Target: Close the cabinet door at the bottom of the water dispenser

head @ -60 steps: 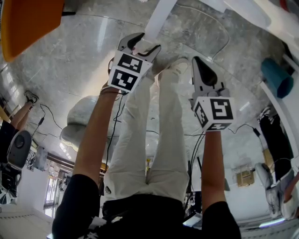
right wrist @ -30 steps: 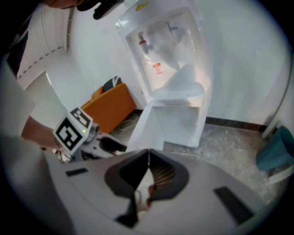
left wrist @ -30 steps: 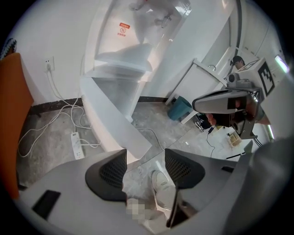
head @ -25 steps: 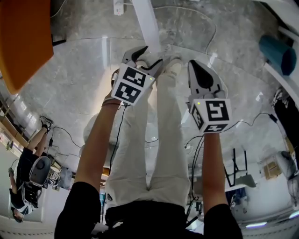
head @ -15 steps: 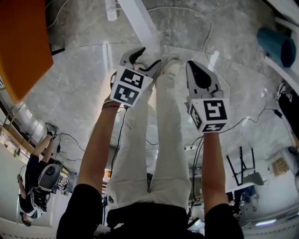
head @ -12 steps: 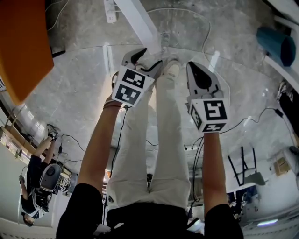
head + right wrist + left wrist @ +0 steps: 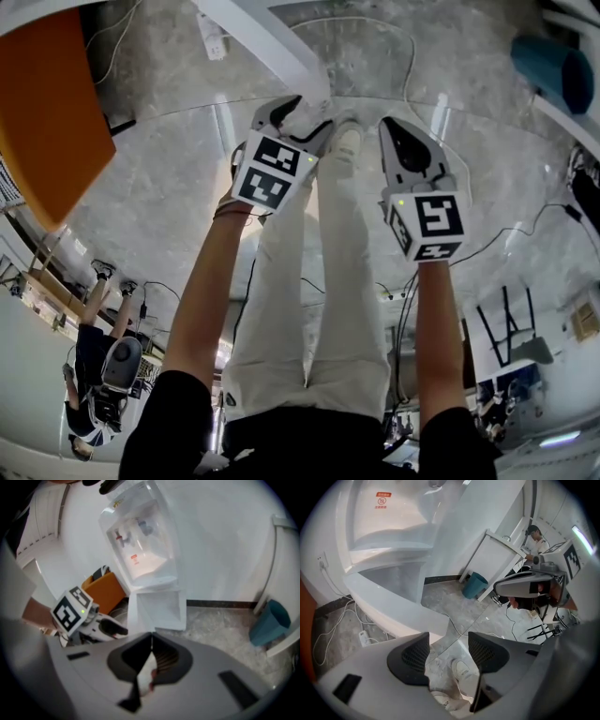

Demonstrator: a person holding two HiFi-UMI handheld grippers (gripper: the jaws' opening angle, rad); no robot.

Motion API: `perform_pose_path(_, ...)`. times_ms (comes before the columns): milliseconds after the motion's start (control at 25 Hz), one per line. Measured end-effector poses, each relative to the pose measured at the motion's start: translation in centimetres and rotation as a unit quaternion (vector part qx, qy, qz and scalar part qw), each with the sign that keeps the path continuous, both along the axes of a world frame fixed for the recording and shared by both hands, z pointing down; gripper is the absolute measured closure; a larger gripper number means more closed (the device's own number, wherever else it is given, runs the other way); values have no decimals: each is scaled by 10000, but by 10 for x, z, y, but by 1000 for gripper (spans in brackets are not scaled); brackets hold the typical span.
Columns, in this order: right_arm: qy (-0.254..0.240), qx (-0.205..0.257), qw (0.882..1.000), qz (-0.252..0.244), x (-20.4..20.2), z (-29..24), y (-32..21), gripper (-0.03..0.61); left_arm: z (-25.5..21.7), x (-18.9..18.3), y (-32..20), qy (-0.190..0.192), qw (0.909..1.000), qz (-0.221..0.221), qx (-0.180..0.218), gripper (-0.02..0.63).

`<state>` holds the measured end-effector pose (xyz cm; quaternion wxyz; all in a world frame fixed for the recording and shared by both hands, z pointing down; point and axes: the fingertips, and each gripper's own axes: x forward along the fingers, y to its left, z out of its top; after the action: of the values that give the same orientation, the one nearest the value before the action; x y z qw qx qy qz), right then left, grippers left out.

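Note:
The white water dispenser [image 7: 140, 541] stands against the wall, and its bottom cabinet [image 7: 161, 607] is open. The cabinet door [image 7: 393, 607] is swung out towards me; in the head view it is a white panel [image 7: 272, 42] ending just above my left gripper [image 7: 298, 111]. That left gripper [image 7: 447, 645] is open, its pads empty, close to the door's free edge but not touching it. My right gripper [image 7: 396, 131] hangs to the right of my legs, well short of the door. Its jaws [image 7: 151, 641] are shut on nothing.
A teal bin [image 7: 553, 70] stands by a white partition to the right of the dispenser. An orange object [image 7: 52, 112] is to the left. A power strip [image 7: 363, 637] and cables lie on the grey floor by the door. My shoes [image 7: 347, 141] are beneath the grippers.
The head view has swung, so the white door panel and the orange object sit differently in the frame. Both grippers hold nearly the same pose over my legs.

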<state>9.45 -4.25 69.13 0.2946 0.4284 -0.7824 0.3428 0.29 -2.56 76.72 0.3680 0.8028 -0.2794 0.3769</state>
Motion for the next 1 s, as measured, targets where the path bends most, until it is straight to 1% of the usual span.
perform_pose_path(200,16,26,10000,16,3,0,-2,543,-1,8,-6,-11,10000,94,-12,354)
perform_pose_path(360,-6,-10,9999,114,10,1,-2,543,-3,16,-16,-22,9997,230,65,354)
perform_pose_path(600,-27,-80,9996,273,28,8,-3,544,-1,30,-29,44,9997,230,122,354)
perform_pose_path(1000,0,28,9994,350,46,7,-20,543,0,49,-48,-65,9983,514,261,354)
